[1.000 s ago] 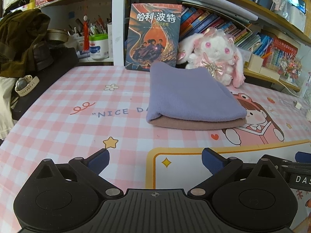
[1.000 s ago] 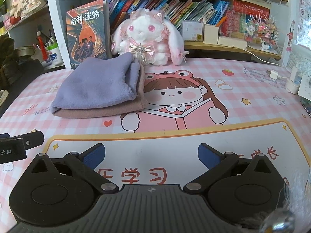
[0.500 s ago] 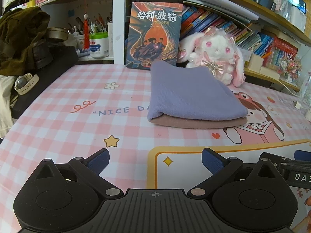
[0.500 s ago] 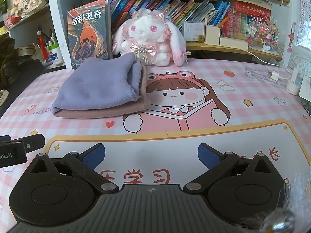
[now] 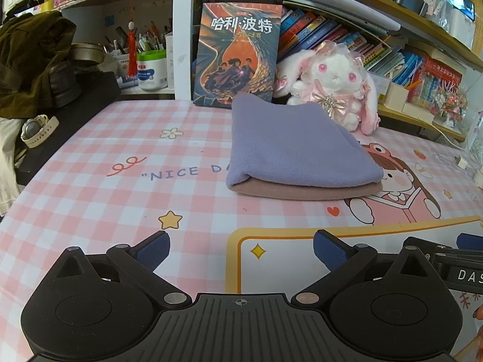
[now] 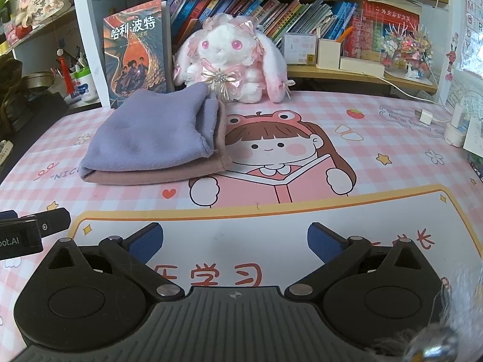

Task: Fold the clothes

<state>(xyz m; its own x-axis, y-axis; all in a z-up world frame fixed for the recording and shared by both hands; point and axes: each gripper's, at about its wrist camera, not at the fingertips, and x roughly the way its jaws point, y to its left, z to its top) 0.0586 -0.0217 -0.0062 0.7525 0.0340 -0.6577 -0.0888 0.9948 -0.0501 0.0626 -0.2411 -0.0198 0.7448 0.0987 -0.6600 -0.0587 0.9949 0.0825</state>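
A folded lilac cloth [image 5: 295,147] [image 6: 154,138] lies on top of a folded dusty-pink cloth [image 5: 302,191] [image 6: 169,175], stacked on the pink checked desk mat [image 5: 99,190] [image 6: 377,163]. My left gripper [image 5: 241,246] is open and empty, well in front of the stack. My right gripper [image 6: 234,239] is also open and empty, in front and to the right of the stack. Each gripper's body shows at the edge of the other's view.
A white and pink plush rabbit [image 5: 332,90] [image 6: 232,60] and an upright book [image 5: 237,54] [image 6: 135,57] stand just behind the stack. Bookshelves [image 6: 302,15] line the back. A dark bag and a watch [image 5: 36,129] lie at the left; chargers [image 6: 452,120] at the right.
Both views have shifted slightly; the stack sits a little further off. The cloths have not moved and both grippers stay open.
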